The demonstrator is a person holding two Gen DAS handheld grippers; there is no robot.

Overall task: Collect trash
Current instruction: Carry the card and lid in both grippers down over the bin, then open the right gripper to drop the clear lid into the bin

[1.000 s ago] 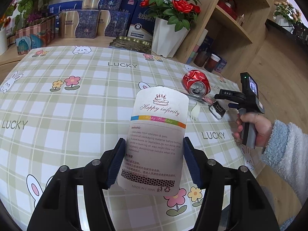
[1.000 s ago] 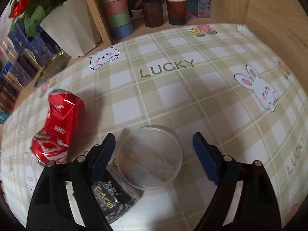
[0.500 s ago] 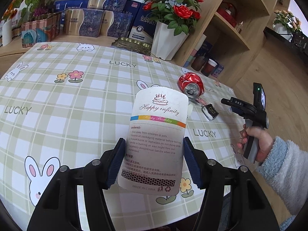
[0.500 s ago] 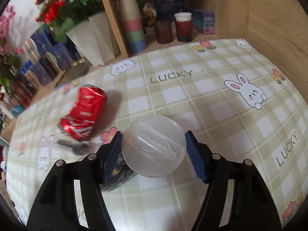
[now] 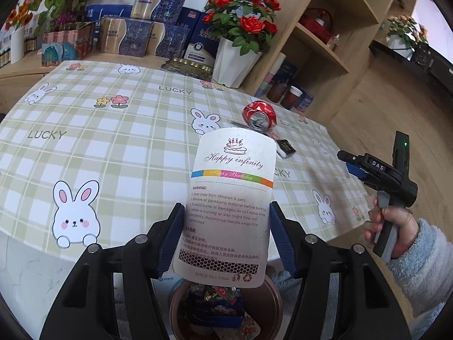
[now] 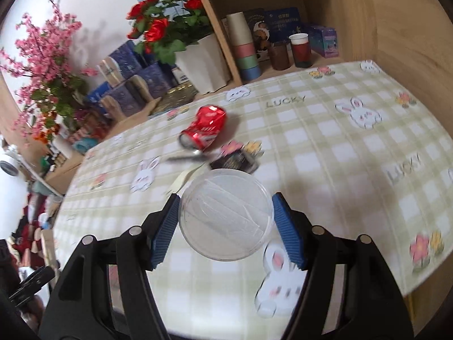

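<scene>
My left gripper (image 5: pixel 226 236) jaws clamp the white printed candle card (image 5: pixel 230 212), right above the brown round bin (image 5: pixel 271 300). Right gripper (image 6: pixel 226 223) jaws have just closed onto the clear round plastic lid (image 6: pixel 226 214), off the counter (image 6: pixel 325 153). Centre over the bin before letting go.

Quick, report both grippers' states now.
Left gripper: shut on the white printed candle packaging card.
Right gripper: its jaws have just been closing; shut on the clear round plastic lid.

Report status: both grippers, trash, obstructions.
Left gripper shut on candle card, above bin. Right gripper shut on clear lid. Crushed can remains. Nothing blocking.
</scene>
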